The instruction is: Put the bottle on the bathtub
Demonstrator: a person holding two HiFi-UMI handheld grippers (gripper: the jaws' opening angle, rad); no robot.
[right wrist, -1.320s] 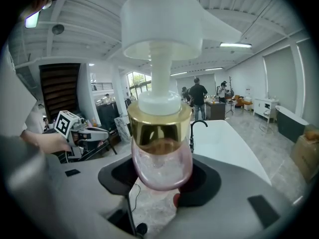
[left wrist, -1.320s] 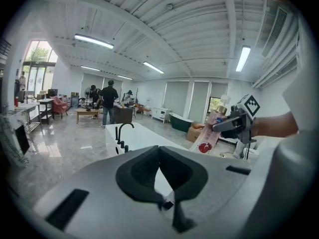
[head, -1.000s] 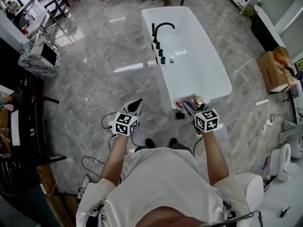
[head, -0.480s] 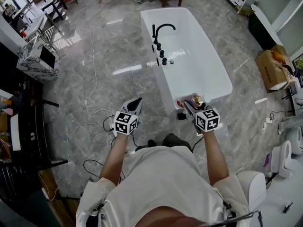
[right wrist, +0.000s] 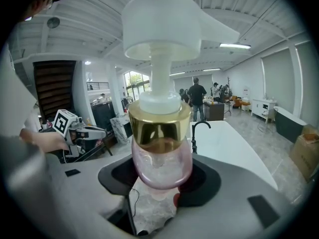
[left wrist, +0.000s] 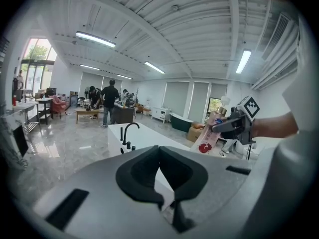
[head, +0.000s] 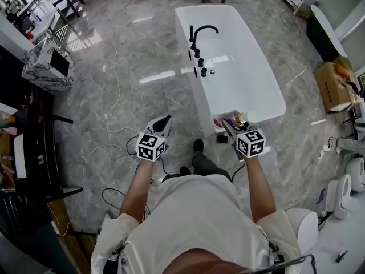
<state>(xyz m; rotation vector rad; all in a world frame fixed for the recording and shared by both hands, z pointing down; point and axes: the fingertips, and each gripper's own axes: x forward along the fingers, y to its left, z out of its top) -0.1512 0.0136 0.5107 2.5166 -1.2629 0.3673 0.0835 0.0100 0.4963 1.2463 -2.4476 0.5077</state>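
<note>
The white bathtub (head: 251,79) stands on the grey marble floor ahead of me, its near end just beyond my right hand. My right gripper (head: 232,124) is shut on a pink pump bottle (head: 238,119) with a gold collar and white pump head, held upright near the tub's near left corner. In the right gripper view the bottle (right wrist: 160,153) fills the middle between the black pads. My left gripper (head: 162,124) hangs over bare floor left of the tub, jaws together with nothing in them. From the left gripper view the bottle (left wrist: 209,136) shows at the right, beyond the tub (left wrist: 147,136).
A black faucet (head: 201,34) with knobs stands on the tub's left rim. Cables (head: 114,104) trail over the floor at the left. A cardboard box (head: 332,85) lies at the right, a marble-patterned cabinet (head: 45,67) at the left. People stand at the far end (left wrist: 108,101).
Both grippers have moved forward toward the tub as the person steps ahead, one foot now out in front. The bottle stays in the right gripper.
</note>
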